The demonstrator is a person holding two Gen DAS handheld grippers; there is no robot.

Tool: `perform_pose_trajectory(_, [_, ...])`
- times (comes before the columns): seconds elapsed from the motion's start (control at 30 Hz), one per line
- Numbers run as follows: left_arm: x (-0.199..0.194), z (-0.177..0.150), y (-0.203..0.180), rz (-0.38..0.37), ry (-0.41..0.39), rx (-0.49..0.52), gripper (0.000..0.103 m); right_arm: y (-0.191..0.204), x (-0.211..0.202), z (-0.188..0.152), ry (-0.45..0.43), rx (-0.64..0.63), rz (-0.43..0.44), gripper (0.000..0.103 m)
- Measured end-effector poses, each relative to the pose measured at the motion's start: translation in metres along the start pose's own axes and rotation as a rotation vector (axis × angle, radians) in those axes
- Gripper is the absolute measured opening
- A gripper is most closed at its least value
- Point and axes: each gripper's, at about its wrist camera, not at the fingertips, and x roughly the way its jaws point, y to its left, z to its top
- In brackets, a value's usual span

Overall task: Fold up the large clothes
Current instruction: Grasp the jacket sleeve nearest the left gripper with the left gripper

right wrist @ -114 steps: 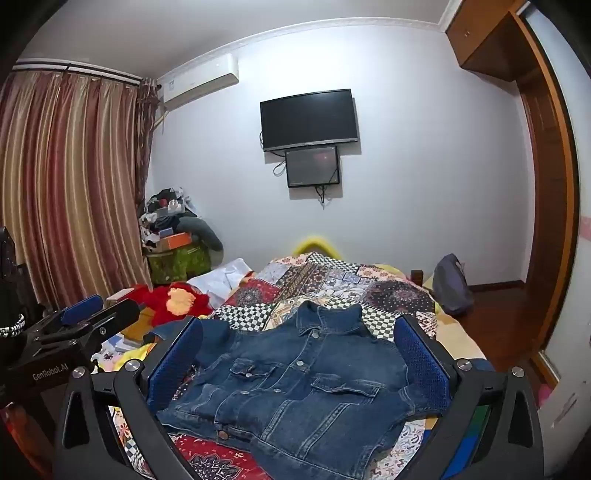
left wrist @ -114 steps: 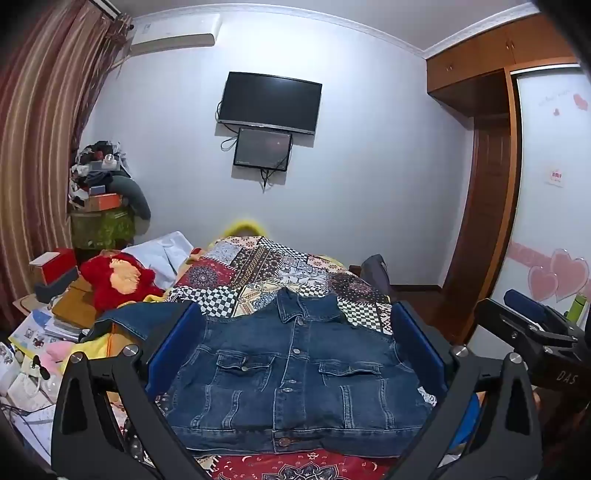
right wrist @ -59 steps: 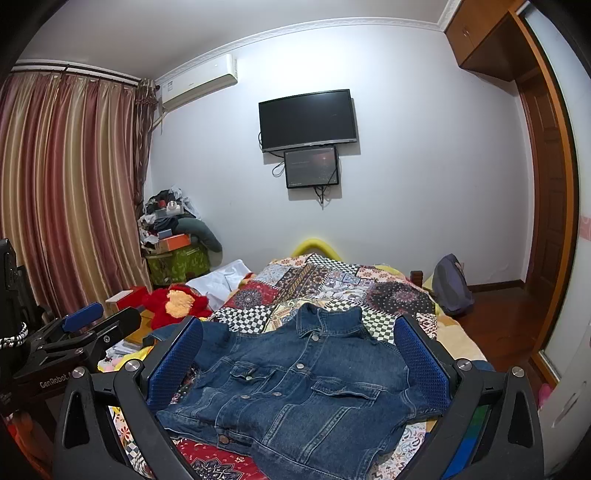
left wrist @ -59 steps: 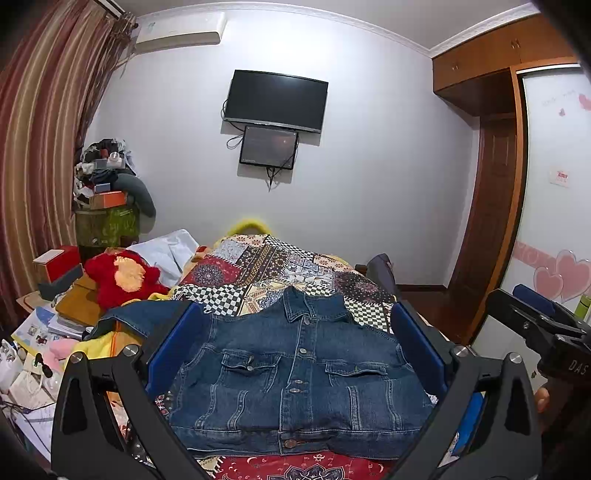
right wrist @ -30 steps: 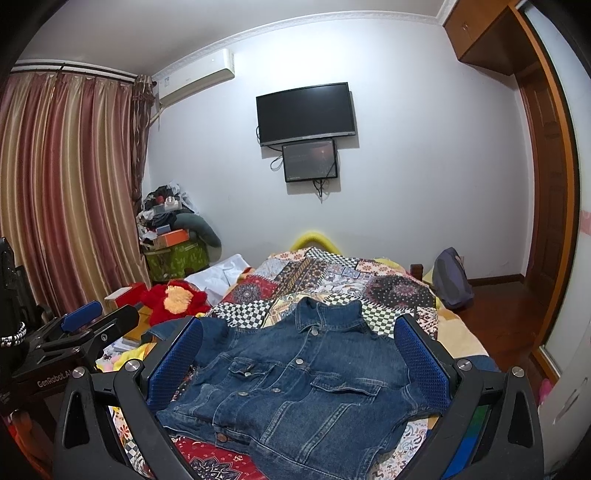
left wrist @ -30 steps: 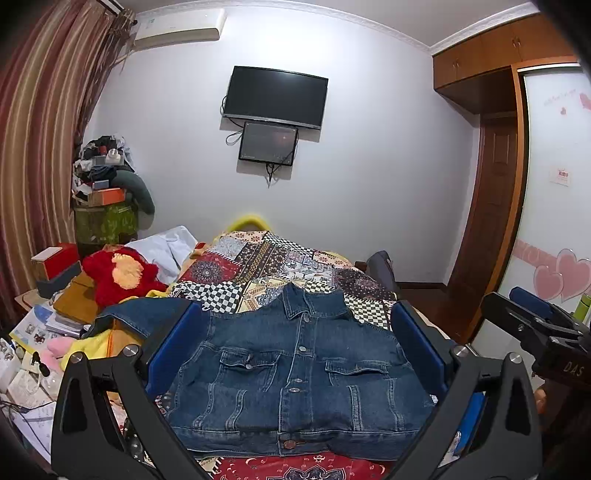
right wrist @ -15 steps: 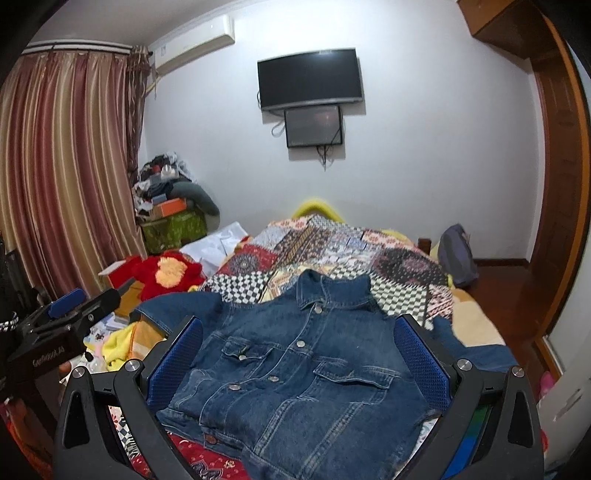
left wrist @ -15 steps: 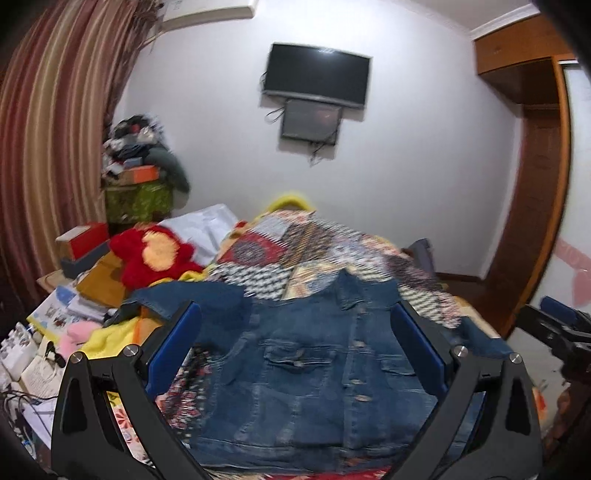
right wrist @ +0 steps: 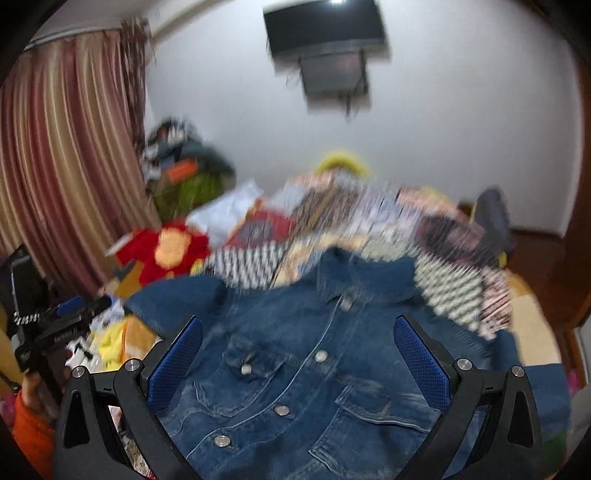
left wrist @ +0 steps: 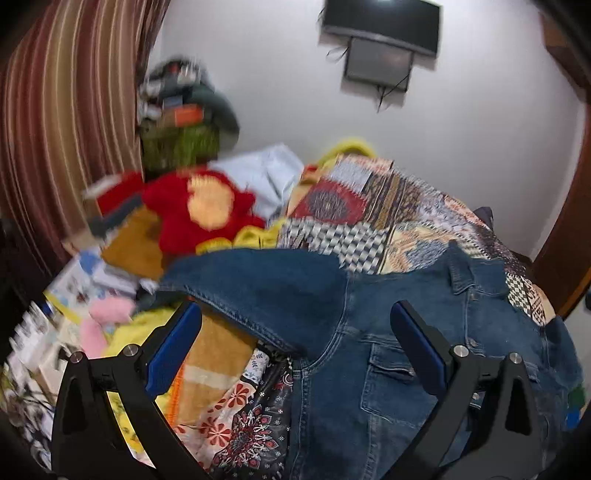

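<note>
A blue denim jacket (left wrist: 413,350) lies front up on the patterned bedspread (left wrist: 369,206), buttoned, collar toward the far wall. Its left sleeve (left wrist: 266,291) stretches out over the bed's left side. My left gripper (left wrist: 295,354) is open above that sleeve and shoulder, holding nothing. In the right wrist view the jacket (right wrist: 314,373) fills the lower middle, and my right gripper (right wrist: 298,360) is open over its chest pockets, also empty. The left gripper's body (right wrist: 51,332) shows at the left edge of that view, held by a hand in an orange sleeve.
A red and yellow plush toy (left wrist: 203,214) and a white pillow (left wrist: 266,173) lie at the bed's left. Books, papers and boxes (left wrist: 74,295) crowd the left floor side. Striped curtains (left wrist: 66,110), a wall television (left wrist: 380,18) and a dark bag (right wrist: 493,218) surround the bed.
Both grippers have dipped down and moved closer to the jacket. The left one swung left toward the outstretched sleeve. Both views are blurred by the motion.
</note>
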Motion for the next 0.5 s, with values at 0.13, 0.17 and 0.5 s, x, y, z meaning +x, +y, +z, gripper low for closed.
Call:
perform_pose_trajectory(0.13, [0.047,0.001,0.029,-0.083,0.144,-0.095,0.103,-0.01,0.062,0.006,0.149,-0.015,-0.022,0.103])
perform_pose_trajectory(0.17, [0.055,0.001,0.033,-0.086,0.171,-0.112,0.103,-0.015,0.078,0.008,0.19,-0.001,-0.012,0.103])
perform_pose_trajectory(0.5, [0.125,0.004,0.087,-0.171,0.32,-0.311,0.1,-0.046,0.163,-0.007,0.391,0.017,-0.032,0.103])
